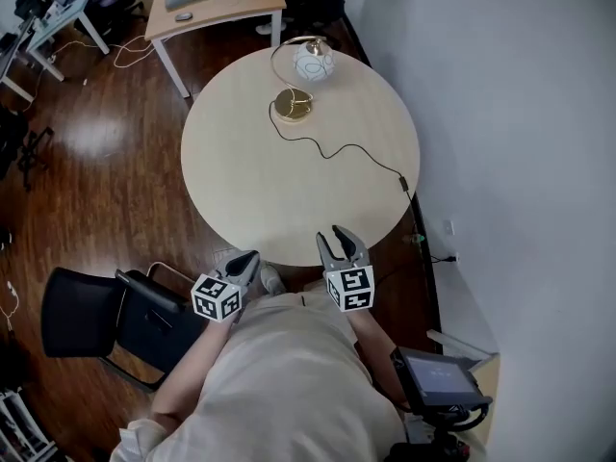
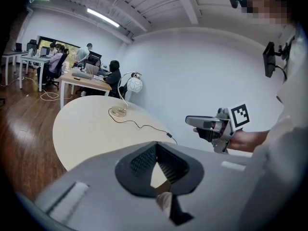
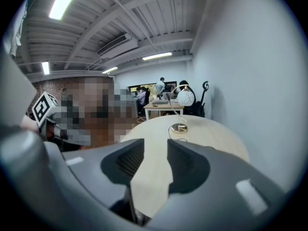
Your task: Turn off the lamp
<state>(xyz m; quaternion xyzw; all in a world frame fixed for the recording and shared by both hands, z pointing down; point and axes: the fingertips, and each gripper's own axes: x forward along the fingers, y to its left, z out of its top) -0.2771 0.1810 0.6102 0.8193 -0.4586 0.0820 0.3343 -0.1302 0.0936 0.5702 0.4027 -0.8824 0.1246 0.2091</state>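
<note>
Dark wooden office flooring surrounds a round table (image 1: 241, 176). The globe lamp (image 1: 310, 65) stands on its brass base at the table's far edge. Its cord (image 1: 337, 150) trails to an inline switch (image 1: 404, 183) at the right edge. Both tools hang over the near edge, well apart from lamp and switch. The left gripper (image 1: 252, 258) has its tips pressed together on nothing, and the right gripper (image 1: 340, 237) is narrowly parted and empty. Nothing seems done yet: the reach and the switching both remain.
</note>
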